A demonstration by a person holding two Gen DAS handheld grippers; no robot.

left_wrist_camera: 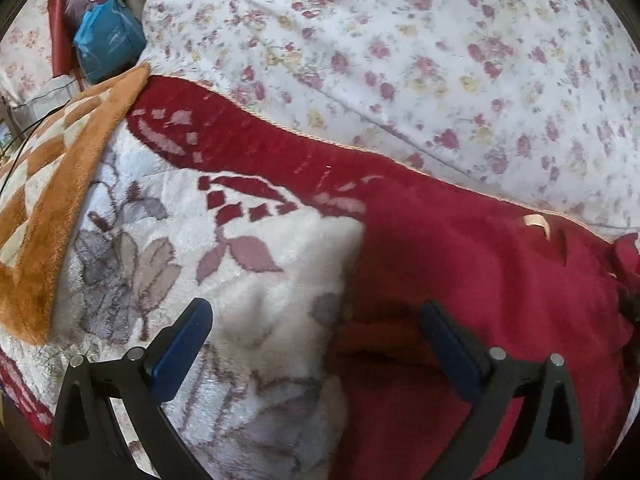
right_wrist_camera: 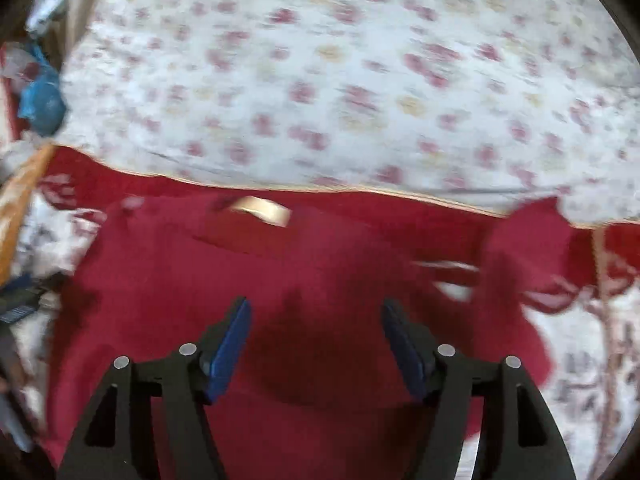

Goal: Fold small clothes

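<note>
A small dark red garment (left_wrist_camera: pixel 480 300) lies spread on a white and red flower-patterned blanket (left_wrist_camera: pixel 240 280). A beige neck label (left_wrist_camera: pixel 538 222) shows near its far edge. My left gripper (left_wrist_camera: pixel 316 312) is open and empty, over the garment's left edge. In the blurred right wrist view the same garment (right_wrist_camera: pixel 320 280) fills the middle, with the label (right_wrist_camera: pixel 262 209) at its far side and a sleeve (right_wrist_camera: pixel 532 248) sticking out to the right. My right gripper (right_wrist_camera: pixel 316 312) is open and empty, just above the garment's body.
A white sheet with small red flowers (left_wrist_camera: pixel 400 40) covers the bed beyond the blanket. An orange and cream checked blanket (left_wrist_camera: pixel 48 184) lies at the left. A blue bag (left_wrist_camera: pixel 108 44) and clear plastic bags sit at the far left. My left gripper's tip (right_wrist_camera: pixel 20 300) shows at the left edge.
</note>
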